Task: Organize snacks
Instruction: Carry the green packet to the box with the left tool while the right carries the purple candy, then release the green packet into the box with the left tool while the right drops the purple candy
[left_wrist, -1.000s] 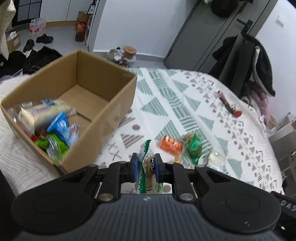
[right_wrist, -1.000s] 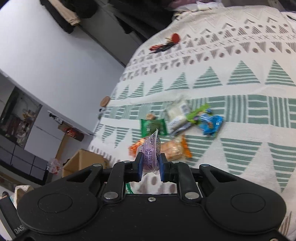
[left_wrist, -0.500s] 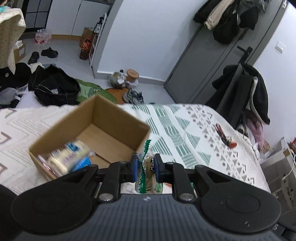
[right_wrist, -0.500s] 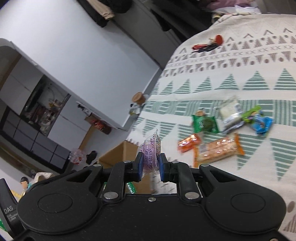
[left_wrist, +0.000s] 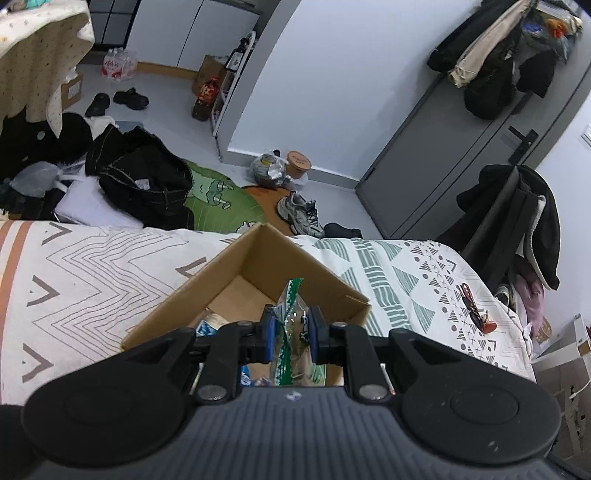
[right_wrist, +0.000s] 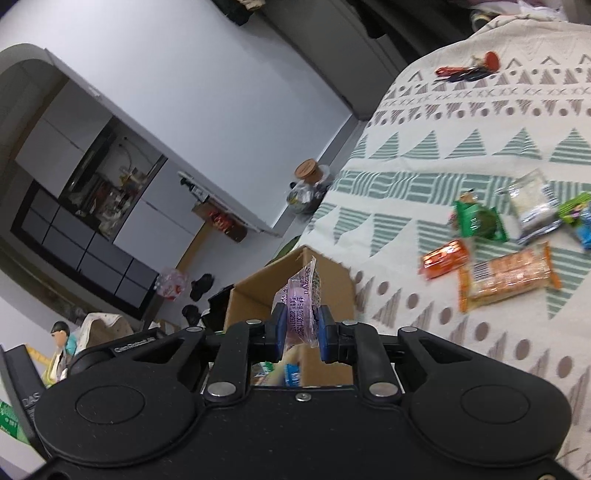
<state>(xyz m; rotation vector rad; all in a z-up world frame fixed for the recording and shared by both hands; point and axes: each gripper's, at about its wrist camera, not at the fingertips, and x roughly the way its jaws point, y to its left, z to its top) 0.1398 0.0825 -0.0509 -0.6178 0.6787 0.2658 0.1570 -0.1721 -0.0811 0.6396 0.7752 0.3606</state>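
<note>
My left hand-held gripper (left_wrist: 290, 334) squeezes a clear snack bag with green edges (left_wrist: 289, 314) right over the open cardboard box (left_wrist: 258, 258) on the bed (left_wrist: 92, 266). My right hand-held gripper (right_wrist: 300, 334) pinches a purple snack pack (right_wrist: 300, 299) above the same box (a few snacks lie inside). More snack packs (right_wrist: 506, 280) sit on the bedspread, well apart from the box.

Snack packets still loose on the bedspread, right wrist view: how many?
6: orange biscuit pack, small orange packet, green packet, clear white packet, lime and blue at the edge; more possibly cropped.
</note>
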